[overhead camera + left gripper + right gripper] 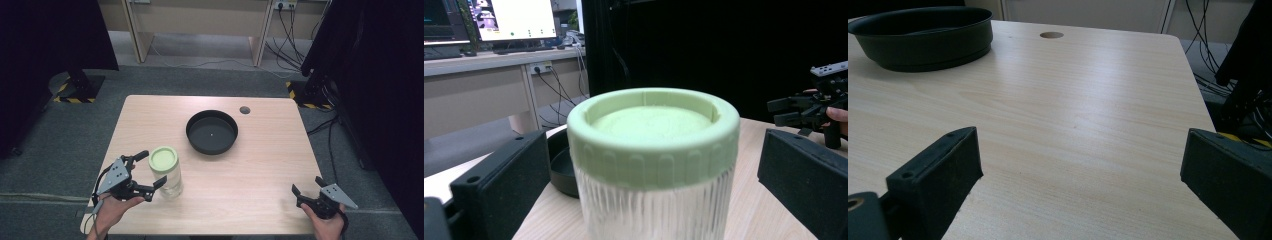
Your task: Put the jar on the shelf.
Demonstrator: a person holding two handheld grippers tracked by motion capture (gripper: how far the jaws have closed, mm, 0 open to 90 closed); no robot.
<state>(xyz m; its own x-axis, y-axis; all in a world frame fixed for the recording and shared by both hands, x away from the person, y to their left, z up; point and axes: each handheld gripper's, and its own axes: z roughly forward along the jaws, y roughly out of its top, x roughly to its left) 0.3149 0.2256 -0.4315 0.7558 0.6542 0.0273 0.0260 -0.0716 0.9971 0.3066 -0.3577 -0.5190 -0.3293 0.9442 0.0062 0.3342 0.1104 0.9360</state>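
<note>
Left tongs [150, 175] spread around the jar [166, 172], near left on the worktop [260, 165]. Close evenly below the green lid [653, 132]; lift upright. Right tongs [306, 186] spread, idle, near right.

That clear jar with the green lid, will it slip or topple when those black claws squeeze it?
The jar looks rigid, so it probably won't squash. Its ribbed clear wall should give the left gripper some hold, though it may be slick. It stands taller than wide and looks empty, so a sideways push could tip it.
</note>
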